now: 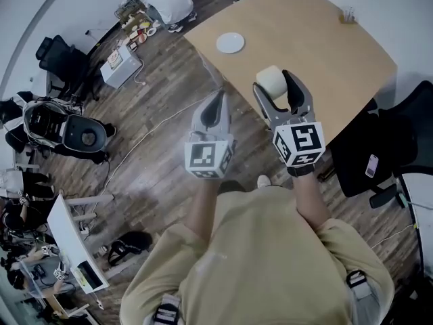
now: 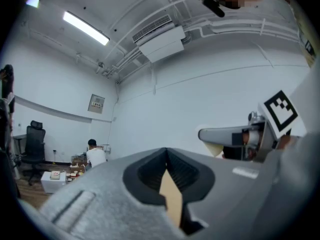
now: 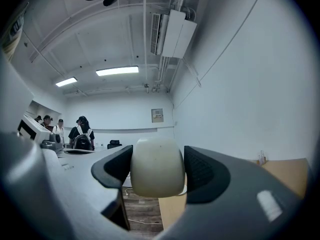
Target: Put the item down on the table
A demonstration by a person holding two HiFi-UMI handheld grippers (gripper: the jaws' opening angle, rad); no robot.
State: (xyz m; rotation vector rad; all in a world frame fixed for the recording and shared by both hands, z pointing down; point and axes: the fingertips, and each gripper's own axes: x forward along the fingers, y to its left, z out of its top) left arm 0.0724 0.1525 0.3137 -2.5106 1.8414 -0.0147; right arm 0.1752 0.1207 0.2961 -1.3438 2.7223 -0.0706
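A cream-white rounded item point(image 1: 270, 77) sits between the jaws of my right gripper point(image 1: 276, 84), which is shut on it. It hangs just above the near-left corner of the light wooden table point(image 1: 318, 53). In the right gripper view the item point(image 3: 156, 167) fills the gap between the black pads point(image 3: 202, 174), with the table edge below. My left gripper point(image 1: 216, 99) hovers over the floor left of the table, shut and holding nothing. In the left gripper view the jaws point(image 2: 167, 158) meet, and my right gripper point(image 2: 235, 135) shows at the right.
A white plate point(image 1: 231, 42) lies on the table near its left edge, and a small holder point(image 1: 348, 15) stands at the far corner. A black office chair point(image 1: 375, 147) sits right of the table. On the wooden floor lie a white box point(image 1: 120, 65) and cables; people are at the far left.
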